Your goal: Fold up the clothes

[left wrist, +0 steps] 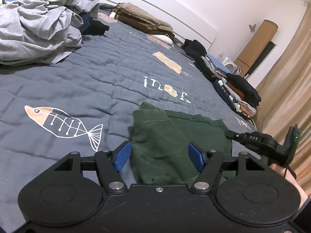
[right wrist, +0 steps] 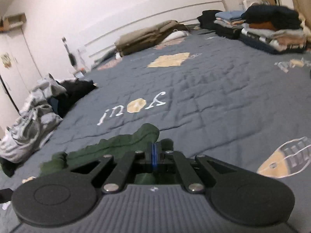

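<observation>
A dark green garment (left wrist: 165,145) lies partly folded on the blue-grey quilt (left wrist: 97,81), close in front of me. My left gripper (left wrist: 159,155) is open, its blue pads standing on either side of the green cloth just above it. My right gripper (right wrist: 154,155) is shut on the green garment (right wrist: 120,145), pinching an edge of it that bunches up at the fingertips. The right gripper also shows at the right edge of the left wrist view (left wrist: 227,133), at the garment's right side.
A heap of unfolded grey and dark clothes (left wrist: 38,23) lies at the left. Stacks of folded clothes (left wrist: 239,91) line the right edge of the bed. Folded tan bedding (left wrist: 143,19) lies by the headboard. Curtains (left wrist: 287,97) hang at the right.
</observation>
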Motion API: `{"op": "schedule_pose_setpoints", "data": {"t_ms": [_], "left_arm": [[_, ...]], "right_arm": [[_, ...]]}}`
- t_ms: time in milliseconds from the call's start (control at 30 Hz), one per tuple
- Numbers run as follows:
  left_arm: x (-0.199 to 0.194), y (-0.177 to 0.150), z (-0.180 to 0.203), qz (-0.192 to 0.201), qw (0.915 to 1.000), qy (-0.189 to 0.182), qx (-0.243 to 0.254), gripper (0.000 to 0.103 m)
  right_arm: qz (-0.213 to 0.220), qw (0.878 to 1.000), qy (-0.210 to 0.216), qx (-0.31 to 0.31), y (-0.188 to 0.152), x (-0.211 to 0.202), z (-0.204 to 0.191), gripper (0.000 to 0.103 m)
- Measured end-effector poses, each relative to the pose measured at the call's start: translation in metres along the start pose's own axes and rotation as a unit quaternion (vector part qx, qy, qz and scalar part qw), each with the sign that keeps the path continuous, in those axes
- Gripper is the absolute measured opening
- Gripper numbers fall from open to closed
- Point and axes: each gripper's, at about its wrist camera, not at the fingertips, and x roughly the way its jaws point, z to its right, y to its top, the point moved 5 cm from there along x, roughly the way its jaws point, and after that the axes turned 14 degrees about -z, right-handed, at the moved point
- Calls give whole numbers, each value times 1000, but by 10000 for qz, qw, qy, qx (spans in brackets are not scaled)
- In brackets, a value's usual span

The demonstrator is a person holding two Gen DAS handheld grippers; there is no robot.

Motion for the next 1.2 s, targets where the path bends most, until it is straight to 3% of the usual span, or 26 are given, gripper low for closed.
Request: {"op": "schedule_pose_setpoints", "data": {"t_ms": [167, 300, 367, 400, 433, 533, 667, 767, 833, 933, 1067, 1200], "left_arm": [[2, -1, 0, -34, 10000, -15, 11, 68], [2, -3, 2, -67, 10000, -35, 50, 69], [3, -4, 3, -69, 9999, -25, 73, 69], [2, -4, 4, -70, 9999, -26, 80, 69], [2, -4, 3, -64, 9999, -19, 82, 69], [2, -4, 3, -59, 10000, -16, 64, 69], [3, -4, 3, -91, 9999, -15, 47, 69], [1, -3, 6, -98, 9998, -81, 142, 69], [0, -4, 9, -88, 9996, -106, 260, 70], [-1, -4, 12, -65, 9994, -122, 330, 71], [-3, -2, 10, -16, 9997, -118, 227, 72], [-4, -1, 11, 8, 9997, -111, 222, 72]], "right_arm": [[-4, 9992, 357, 149, 4, 0, 3, 9], [7, 9984, 544, 148, 2, 5, 3, 44], [-77, 9981, 579, 206, -1, 15, 4, 44], [-81, 9985, 486, 253, -2, 18, 5, 31], [-85, 9987, 393, 300, -3, 21, 6, 4], [-117, 9983, 272, 506, -4, 26, 8, 4], [-153, 9996, -130, -206, -4, 22, -9, 7], [-290, 9984, -67, -485, 4, 6, -18, 10], [-460, 9961, 132, -735, 7, -11, -28, 19], [-626, 9873, 509, -1369, 1, -37, -56, 34], [-690, 9620, 701, -2547, -27, -61, -105, 37], [-542, 9583, 92, -2803, -36, -65, -115, 40]]}}
